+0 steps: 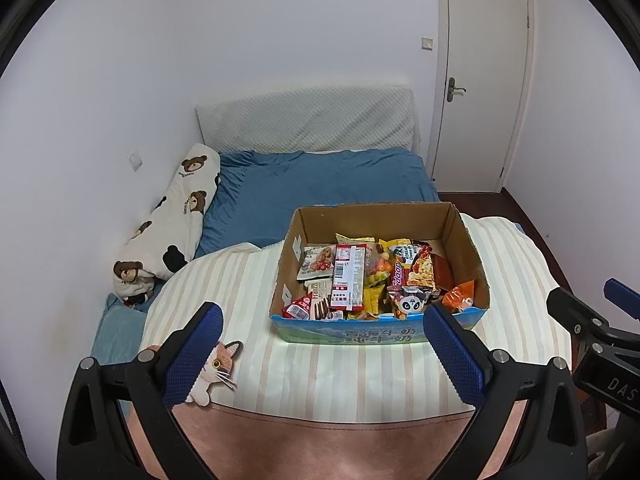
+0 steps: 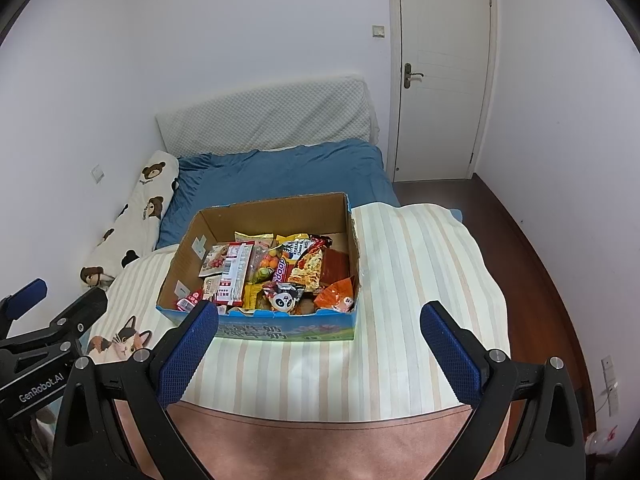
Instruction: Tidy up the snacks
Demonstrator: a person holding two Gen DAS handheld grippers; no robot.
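- Your left hand-held gripper hangs with its blue-padded jaws spread wide and nothing between them, short of the box; your right hand-held gripper is likewise released and bare
- The snacks sit jumbled in the open brown cardboard box with a blue printed front, which rests on the cream striped blanket on the bed
- Packets such as the red-and-white barcoded wrapper, the panda-faced pouch and the orange crinkly bag overlap one another
- This fits either a heap awaiting sorting or snacks already gathered in; the views cannot settle which
- If you reach in, pinch a single packet by a free edge, since the foil looks slippery
- Come in from above to clear the box walls, keeping each hand-held gripper apart from the other
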